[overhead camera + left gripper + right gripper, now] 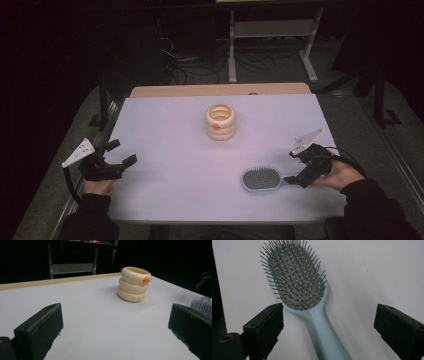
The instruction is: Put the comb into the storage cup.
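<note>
At the left edge of the white table (170, 130), the left gripper (121, 152) rests low near the front corner, held from below by the person's left hand (97, 186). Its 2 jaws stand wide apart with nothing between them; in the left gripper view they frame bare table surface.

Near the middle, toward the far side, sits a cream holder (220, 121) shaped like 3 stacked rings, upright, with a small orange mark on its upper ring. It stands well apart from both grippers.

Farther right, near the front edge, a pale blue hairbrush (260, 179) lies flat with its bristles up, head pointing left and handle pointing right.

At the right, the right gripper (295, 178) is held by the right hand (345, 175) at the handle end of the hairbrush. In the right gripper view the handle runs between the 2 jaws, which stand wide on either side of it and do not touch it.
</note>
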Tool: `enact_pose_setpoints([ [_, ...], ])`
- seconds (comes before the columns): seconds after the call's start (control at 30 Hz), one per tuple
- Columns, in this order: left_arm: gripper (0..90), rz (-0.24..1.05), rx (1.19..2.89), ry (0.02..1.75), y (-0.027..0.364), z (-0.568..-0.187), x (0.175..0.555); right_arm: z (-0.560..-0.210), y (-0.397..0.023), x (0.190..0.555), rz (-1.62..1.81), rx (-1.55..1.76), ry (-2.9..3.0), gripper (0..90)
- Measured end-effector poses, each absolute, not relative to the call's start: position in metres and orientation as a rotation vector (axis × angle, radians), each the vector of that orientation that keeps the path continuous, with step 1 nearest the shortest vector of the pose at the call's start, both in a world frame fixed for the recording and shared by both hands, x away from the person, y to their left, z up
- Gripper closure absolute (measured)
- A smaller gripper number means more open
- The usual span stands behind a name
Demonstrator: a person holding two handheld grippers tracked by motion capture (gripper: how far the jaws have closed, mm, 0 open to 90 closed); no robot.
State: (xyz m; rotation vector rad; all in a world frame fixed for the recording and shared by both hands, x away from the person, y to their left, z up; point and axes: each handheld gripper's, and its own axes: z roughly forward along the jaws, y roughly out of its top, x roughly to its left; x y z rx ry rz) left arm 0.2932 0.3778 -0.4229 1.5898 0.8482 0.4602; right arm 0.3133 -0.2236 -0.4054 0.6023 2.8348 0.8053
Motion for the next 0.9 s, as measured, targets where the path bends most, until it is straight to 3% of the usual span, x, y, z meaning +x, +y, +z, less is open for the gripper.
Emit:
enact_pose_setpoints([
  [0.9, 0.0, 0.456, 1.594, 0.846, 0.377, -0.423, 0.293, -0.419, -0.216, 0.313, 0.658, 0.453, 2.933, 21.5],
])
